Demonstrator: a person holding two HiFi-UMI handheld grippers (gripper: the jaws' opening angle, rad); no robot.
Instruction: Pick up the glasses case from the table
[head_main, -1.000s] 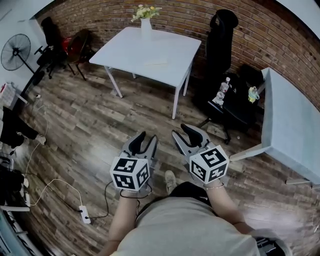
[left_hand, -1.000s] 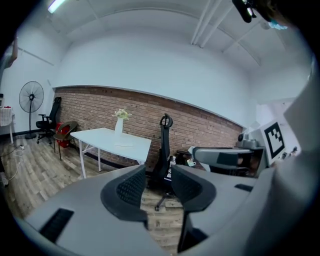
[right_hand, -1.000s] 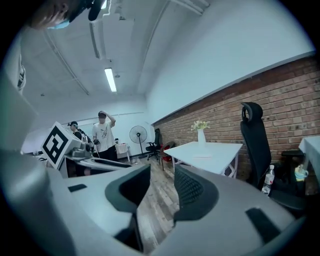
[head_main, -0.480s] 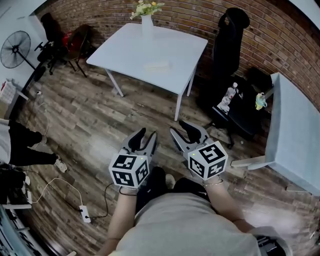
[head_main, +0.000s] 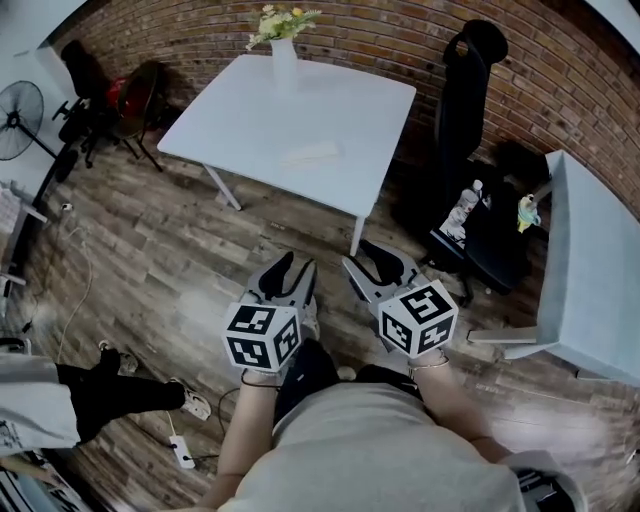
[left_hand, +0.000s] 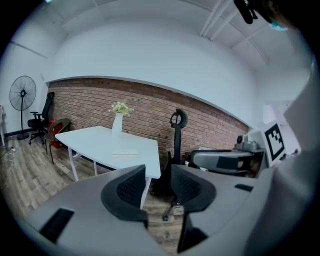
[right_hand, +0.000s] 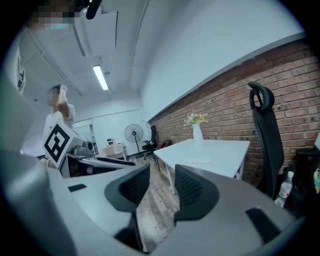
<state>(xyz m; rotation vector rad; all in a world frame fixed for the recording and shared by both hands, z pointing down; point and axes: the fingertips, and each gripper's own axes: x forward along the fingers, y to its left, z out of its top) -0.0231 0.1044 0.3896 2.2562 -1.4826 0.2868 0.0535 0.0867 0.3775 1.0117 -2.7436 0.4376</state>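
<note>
Left hand-held gripper (head_main: 296, 270) and right hand-held gripper (head_main: 368, 265) sit low in the frame, jaws apart and empty. Upper centre, well apart from them, the pale glasses case (head_main: 312, 153) lies flat on the white counter (head_main: 250, 110). Approach first, then straddle its narrow width squarely before closing.

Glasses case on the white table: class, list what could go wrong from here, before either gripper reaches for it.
The glasses case lies pale and flat on the white table, so jaws may skid over it or push it away.
The vase of flowers stands behind it; overreaching could topple it.
The left gripper and right gripper, open and empty, are well short of the table, and the black office chair crowds one side.
</note>
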